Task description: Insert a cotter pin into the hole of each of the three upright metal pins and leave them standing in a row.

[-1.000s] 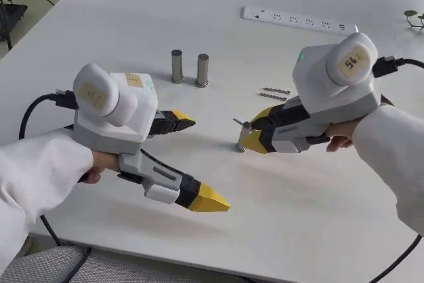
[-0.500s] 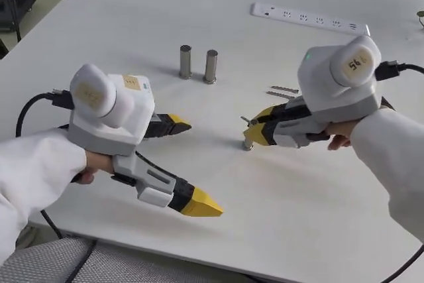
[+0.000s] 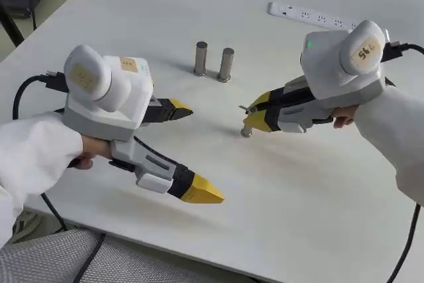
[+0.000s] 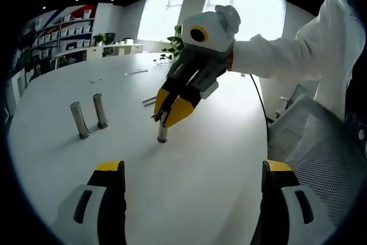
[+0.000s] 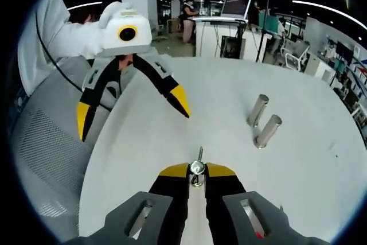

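Right gripper (image 5: 197,171) pinches a metal pin (image 4: 163,134) (standing upright); left gripper's (image 3: 195,152) jaws spread wide.

Left gripper (image 3: 192,152) at near left, jaws spread wide, yellow tips pointing right toward centre, one jaw nearer than other. Left hand (image 3: 89,154) grips handle under gripper body, white sleeve running off at near-left edge. Right gripper (image 3: 254,118) reaches in from right, tilted down and left, jaws closed on top of pin (image 3: 246,131). Right hand (image 3: 341,120) under gripper body, white sleeve leaving at right. Grippers face each other, tips apart.
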`<state>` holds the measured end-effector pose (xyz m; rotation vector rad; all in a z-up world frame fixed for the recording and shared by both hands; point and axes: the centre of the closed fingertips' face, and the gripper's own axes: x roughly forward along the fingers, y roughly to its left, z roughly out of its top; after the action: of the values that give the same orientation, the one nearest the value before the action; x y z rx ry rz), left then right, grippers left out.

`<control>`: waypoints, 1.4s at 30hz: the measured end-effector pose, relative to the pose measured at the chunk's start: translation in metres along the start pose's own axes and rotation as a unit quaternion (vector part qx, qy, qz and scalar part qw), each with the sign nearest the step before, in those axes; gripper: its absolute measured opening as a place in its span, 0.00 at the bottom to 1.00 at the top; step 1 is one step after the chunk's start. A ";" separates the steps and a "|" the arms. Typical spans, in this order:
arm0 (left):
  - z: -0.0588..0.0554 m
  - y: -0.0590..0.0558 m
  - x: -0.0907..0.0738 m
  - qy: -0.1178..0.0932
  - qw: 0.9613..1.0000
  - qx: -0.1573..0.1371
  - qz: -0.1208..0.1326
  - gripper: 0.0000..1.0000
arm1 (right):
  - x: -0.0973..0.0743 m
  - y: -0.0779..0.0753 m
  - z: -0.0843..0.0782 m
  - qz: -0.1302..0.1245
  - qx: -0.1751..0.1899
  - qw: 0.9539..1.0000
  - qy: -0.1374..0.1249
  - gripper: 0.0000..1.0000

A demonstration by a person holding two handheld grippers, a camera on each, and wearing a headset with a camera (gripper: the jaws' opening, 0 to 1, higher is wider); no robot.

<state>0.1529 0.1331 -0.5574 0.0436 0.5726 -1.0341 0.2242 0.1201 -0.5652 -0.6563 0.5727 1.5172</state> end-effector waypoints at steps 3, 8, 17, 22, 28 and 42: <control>0.003 0.002 -0.001 -0.004 1.000 0.001 0.003 0.99 | 0.005 -0.009 0.001 0.008 -0.003 1.000 0.003 0.04; 0.009 0.002 -0.004 -0.010 1.000 0.007 0.010 0.99 | 0.010 -0.014 -0.001 0.018 -0.016 1.000 0.010 0.04; 0.019 0.000 -0.004 -0.024 1.000 0.013 0.013 0.99 | 0.013 -0.018 0.001 0.042 -0.039 0.998 -0.003 0.04; 0.021 -0.001 -0.005 -0.025 0.999 0.017 0.014 0.99 | 0.013 -0.013 0.002 0.055 -0.051 0.997 -0.004 0.04; 0.022 -0.001 -0.009 -0.025 0.999 0.018 0.017 0.99 | 0.012 -0.008 0.004 0.065 -0.060 0.996 -0.001 0.04; 0.016 0.000 -0.012 -0.004 0.999 0.024 0.022 0.99 | 0.015 -0.013 0.012 0.066 -0.052 0.996 -0.006 0.13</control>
<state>0.1553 0.1379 -0.5381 0.0946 0.5376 -1.0059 0.2363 0.1398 -0.5668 -0.7001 0.5384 1.6825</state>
